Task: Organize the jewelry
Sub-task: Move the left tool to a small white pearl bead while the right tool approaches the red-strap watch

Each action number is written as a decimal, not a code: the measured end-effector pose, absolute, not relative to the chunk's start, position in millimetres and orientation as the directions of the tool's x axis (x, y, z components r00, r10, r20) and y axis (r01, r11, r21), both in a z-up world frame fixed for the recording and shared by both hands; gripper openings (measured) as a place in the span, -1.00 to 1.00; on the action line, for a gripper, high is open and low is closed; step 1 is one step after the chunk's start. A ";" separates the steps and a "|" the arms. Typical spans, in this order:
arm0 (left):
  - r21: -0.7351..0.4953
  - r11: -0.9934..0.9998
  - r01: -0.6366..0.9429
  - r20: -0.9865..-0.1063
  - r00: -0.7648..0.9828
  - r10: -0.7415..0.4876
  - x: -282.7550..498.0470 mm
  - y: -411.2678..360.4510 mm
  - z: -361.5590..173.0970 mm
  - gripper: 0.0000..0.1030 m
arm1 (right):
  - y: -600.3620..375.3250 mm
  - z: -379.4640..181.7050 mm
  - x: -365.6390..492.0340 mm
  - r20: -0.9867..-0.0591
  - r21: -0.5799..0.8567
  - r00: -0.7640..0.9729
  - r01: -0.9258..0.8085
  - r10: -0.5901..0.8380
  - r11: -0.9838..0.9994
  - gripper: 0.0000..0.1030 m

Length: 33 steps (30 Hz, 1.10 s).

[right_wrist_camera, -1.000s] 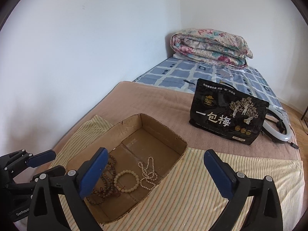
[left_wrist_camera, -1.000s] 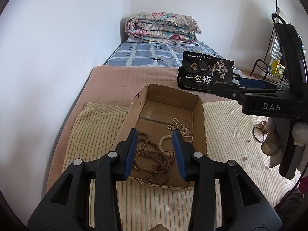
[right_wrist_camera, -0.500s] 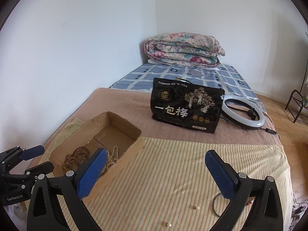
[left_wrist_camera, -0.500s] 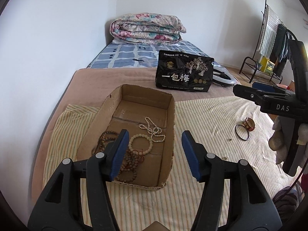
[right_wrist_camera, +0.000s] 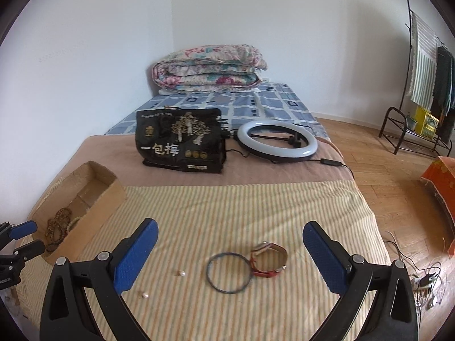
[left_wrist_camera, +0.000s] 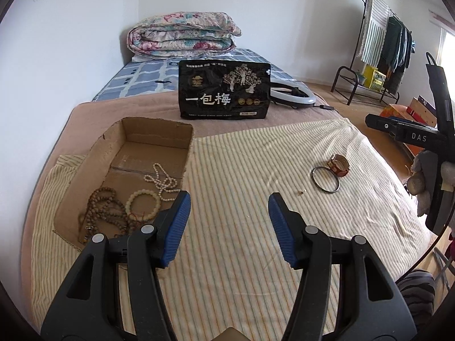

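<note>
With right gripper [right_wrist_camera: 230,253] wide open and empty over bangle [right_wrist_camera: 229,272], lower squarely, pinch rim, carry to cardboard box [right_wrist_camera: 93,213].

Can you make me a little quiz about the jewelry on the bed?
1. True or false: the cream bead bracelet lies inside the cardboard box.
2. What touches the thin dark bangle on the striped cloth? A) red-strapped watch B) ring light C) black bag
3. How many small loose pearls lie near the bangle in the right wrist view?

Key: 1 true; 2 A; 3 two.
</note>
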<state>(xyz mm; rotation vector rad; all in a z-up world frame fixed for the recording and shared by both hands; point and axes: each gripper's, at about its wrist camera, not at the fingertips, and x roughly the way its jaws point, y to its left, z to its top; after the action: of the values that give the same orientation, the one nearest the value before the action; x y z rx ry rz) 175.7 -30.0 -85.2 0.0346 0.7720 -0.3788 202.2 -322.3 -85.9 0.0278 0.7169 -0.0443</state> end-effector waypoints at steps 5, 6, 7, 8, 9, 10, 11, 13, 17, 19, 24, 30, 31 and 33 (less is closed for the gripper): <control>-0.101 0.919 0.380 -0.697 0.632 -0.338 172.0 -59.1 -97.9 0.13 | -359.4 -97.8 195.8 -0.658 0.004 0.750 0.096 -0.069 0.995 0.99; -0.100 0.917 0.385 -0.701 0.627 -0.340 171.5 -64.8 -101.0 0.13 | -366.7 -100.3 194.6 -0.656 0.011 0.752 0.096 -0.065 0.995 0.99; -0.100 0.915 0.391 -0.705 0.621 -0.342 171.3 -70.4 -104.1 0.13 | -373.5 -102.5 193.9 -0.654 0.021 0.755 0.094 -0.057 0.995 0.99; -0.101 0.912 0.398 -0.709 0.615 -0.346 170.5 -75.0 -107.5 0.13 | -380.2 -104.7 193.0 -0.650 0.030 0.758 0.095 -0.053 0.995 0.99; -0.099 0.910 0.403 -0.713 0.609 -0.348 170.7 -80.3 -110.9 0.13 | -386.4 -107.1 192.4 -0.648 0.036 0.760 0.099 -0.052 0.994 0.99; -0.098 0.908 0.407 -0.717 0.604 -0.348 170.8 -84.6 -113.9 0.13 | -392.5 -109.4 192.4 -0.647 0.040 0.760 0.106 -0.055 0.994 0.99; -0.099 0.906 0.411 -0.720 0.599 -0.350 171.4 -89.5 -117.0 0.13 | -398.0 -112.0 192.8 -0.650 0.042 0.758 0.111 -0.057 0.993 0.99; -0.109 0.901 0.419 -0.726 0.586 -0.360 172.0 -98.2 -123.7 0.13 | -407.3 -117.7 194.9 -0.661 0.042 0.748 0.117 -0.060 0.992 0.99; -0.116 0.890 0.441 -0.737 0.563 -0.375 173.8 -112.7 -137.2 0.13 | -422.1 -133.2 199.8 -0.692 0.040 0.720 0.117 -0.057 0.992 0.99; -0.117 0.884 0.453 -0.743 0.551 -0.381 175.0 -119.3 -143.2 0.13 | -426.8 -142.1 202.8 -0.708 0.045 0.705 0.113 -0.048 0.993 0.99; -0.115 0.871 0.477 -0.758 0.525 -0.387 178.7 -132.1 -158.7 0.10 | -429.9 -164.5 215.0 -0.743 0.061 0.668 0.098 -0.020 0.993 0.99; -0.108 0.865 0.490 -0.774 0.505 -0.383 185.1 -140.4 -174.1 -0.04 | -426.0 -183.3 229.7 -0.772 0.081 0.635 0.062 0.024 0.995 0.93; -0.106 0.863 0.494 -0.775 0.503 -0.383 186.0 -141.9 -176.4 -0.08 | -425.2 -185.6 229.9 -0.768 0.097 0.638 0.049 0.043 0.994 0.93; -0.101 0.861 0.498 -0.780 0.498 -0.379 187.3 -144.1 -181.1 -0.18 | -423.0 -190.5 229.4 -0.763 0.118 0.642 0.030 0.071 0.993 0.93</control>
<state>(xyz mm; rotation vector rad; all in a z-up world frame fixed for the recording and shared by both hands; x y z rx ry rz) 187.3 -144.1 -181.1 0.1436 0.9054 -0.5328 229.3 -423.0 -190.5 0.1232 0.8735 0.0237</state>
